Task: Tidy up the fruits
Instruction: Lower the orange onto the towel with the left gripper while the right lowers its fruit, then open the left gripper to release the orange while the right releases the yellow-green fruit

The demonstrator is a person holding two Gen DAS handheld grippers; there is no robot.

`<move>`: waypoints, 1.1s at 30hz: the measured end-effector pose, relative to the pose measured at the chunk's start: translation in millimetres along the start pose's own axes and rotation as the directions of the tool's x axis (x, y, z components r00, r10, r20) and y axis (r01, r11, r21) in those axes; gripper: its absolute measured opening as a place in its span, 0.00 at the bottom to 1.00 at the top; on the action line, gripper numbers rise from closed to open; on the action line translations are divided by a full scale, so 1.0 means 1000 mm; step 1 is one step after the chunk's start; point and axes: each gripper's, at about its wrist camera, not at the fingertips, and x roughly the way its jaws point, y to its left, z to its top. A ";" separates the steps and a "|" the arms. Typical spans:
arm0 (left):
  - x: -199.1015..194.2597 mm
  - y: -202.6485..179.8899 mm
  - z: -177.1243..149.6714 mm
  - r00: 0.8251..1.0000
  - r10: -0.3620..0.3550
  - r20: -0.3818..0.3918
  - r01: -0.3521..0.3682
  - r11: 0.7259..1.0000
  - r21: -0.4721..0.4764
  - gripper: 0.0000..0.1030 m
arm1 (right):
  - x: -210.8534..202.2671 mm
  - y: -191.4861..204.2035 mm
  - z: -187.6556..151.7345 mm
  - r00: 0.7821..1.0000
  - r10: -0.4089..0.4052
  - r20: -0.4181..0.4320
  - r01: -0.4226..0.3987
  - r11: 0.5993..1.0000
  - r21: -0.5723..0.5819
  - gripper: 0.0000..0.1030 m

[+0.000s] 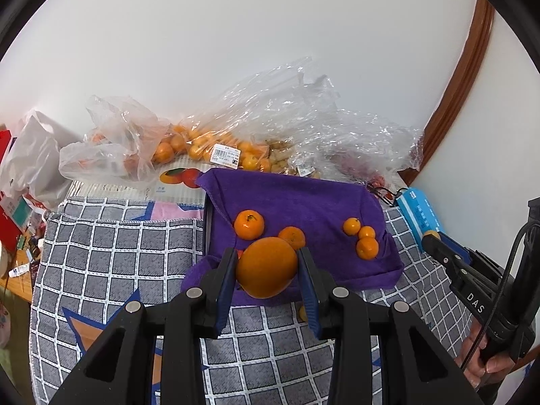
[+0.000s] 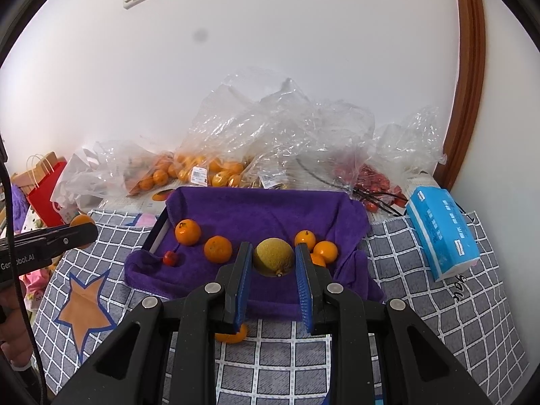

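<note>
My left gripper [image 1: 266, 258] is shut on a large orange [image 1: 266, 270], held above the near edge of a tray lined with a purple towel [image 1: 303, 195]. On the towel lie two mandarins [image 1: 249, 224] and three small kumquats [image 1: 366, 236]. In the right wrist view my right gripper [image 2: 274, 250] is shut on a round yellow-green fruit [image 2: 273, 257] over the same towel [image 2: 263, 212], between a mandarin [image 2: 218, 249] and the kumquats [image 2: 324, 251]. A small red fruit [image 2: 170, 258] lies at the towel's left. The left gripper [image 2: 79, 231] shows at the left edge.
Clear plastic bags of oranges [image 2: 202, 168] and red fruit [image 2: 374, 179] line the wall behind the tray. A blue tissue pack [image 2: 442, 236] lies to the right on the checked cloth [image 2: 422, 303]. One loose orange [image 2: 233, 335] sits on the cloth before the tray. Red paper bag [image 2: 45, 185] at left.
</note>
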 end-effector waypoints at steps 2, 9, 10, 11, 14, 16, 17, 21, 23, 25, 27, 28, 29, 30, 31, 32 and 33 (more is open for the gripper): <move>0.005 0.003 0.001 1.000 0.005 -0.005 -0.005 1.000 -0.005 0.33 | 0.005 0.001 0.001 1.000 0.002 -0.006 -0.002 1.000 -0.001 0.25; 0.027 0.014 0.006 0.999 0.008 -0.037 -0.009 1.000 -0.029 0.33 | 0.031 0.002 0.002 0.999 0.000 -0.045 -0.001 1.000 -0.009 0.25; 0.031 0.016 0.007 0.999 0.008 -0.043 -0.009 0.999 -0.033 0.33 | 0.036 0.001 0.002 0.999 -0.001 -0.053 0.001 1.000 -0.007 0.25; 0.035 0.018 0.007 0.999 0.008 -0.050 -0.010 0.999 -0.036 0.33 | 0.041 0.001 0.002 0.998 -0.002 -0.062 0.001 1.000 -0.005 0.25; 0.048 0.024 0.008 0.998 0.009 -0.068 -0.012 0.999 -0.048 0.33 | 0.054 0.001 0.002 0.997 -0.003 -0.082 0.003 1.000 -0.001 0.25; 0.057 0.028 0.009 0.997 0.008 -0.083 -0.013 0.998 -0.057 0.33 | 0.063 0.001 0.003 0.996 -0.002 -0.094 0.003 1.000 0.002 0.25; 0.061 0.029 0.009 0.996 0.008 -0.088 -0.013 0.998 -0.059 0.33 | 0.068 0.002 0.003 0.995 -0.001 -0.102 0.001 1.000 0.003 0.25; 0.077 0.036 0.010 0.993 0.009 -0.114 -0.017 0.997 -0.070 0.33 | 0.087 0.003 0.001 0.992 0.001 -0.129 0.000 1.000 0.006 0.25; 0.084 0.042 0.010 0.992 0.010 -0.122 -0.019 0.997 -0.077 0.33 | 0.097 0.003 -0.001 0.990 0.001 -0.143 0.000 1.000 0.008 0.25; 0.089 0.049 0.010 0.992 0.010 -0.127 -0.021 0.996 -0.088 0.33 | 0.106 0.003 -0.002 0.988 -0.001 -0.156 0.003 1.000 0.009 0.25; 0.095 0.056 0.010 0.991 0.012 -0.134 -0.026 0.995 -0.101 0.33 | 0.113 0.002 -0.004 0.986 0.000 -0.166 0.002 1.000 0.009 0.25; 0.097 0.059 0.010 0.990 0.011 -0.138 -0.026 0.994 -0.108 0.33 | 0.116 0.002 -0.005 0.985 0.003 -0.172 -0.001 1.000 0.010 0.25; 0.100 0.063 0.010 0.989 0.006 -0.145 -0.022 0.993 -0.116 0.33 | 0.120 0.001 -0.007 0.984 0.006 -0.178 -0.004 1.000 0.010 0.25; 0.103 0.065 0.009 0.989 0.002 -0.150 -0.020 0.992 -0.122 0.33 | 0.123 0.001 -0.008 0.983 0.010 -0.183 -0.008 1.000 0.011 0.25; 0.105 0.066 0.008 0.988 0.000 -0.155 -0.019 0.992 -0.125 0.33 | 0.126 0.002 -0.010 0.982 0.016 -0.189 -0.015 1.000 0.010 0.25; 0.108 0.066 0.007 0.987 -0.002 -0.159 -0.018 0.992 -0.123 0.33 | 0.129 0.003 -0.012 0.981 0.022 -0.195 -0.021 1.000 0.008 0.25; 0.109 0.066 0.006 0.987 -0.006 -0.161 -0.014 0.992 -0.122 0.33 | 0.132 0.005 -0.014 0.979 0.030 -0.203 -0.030 1.000 0.002 0.25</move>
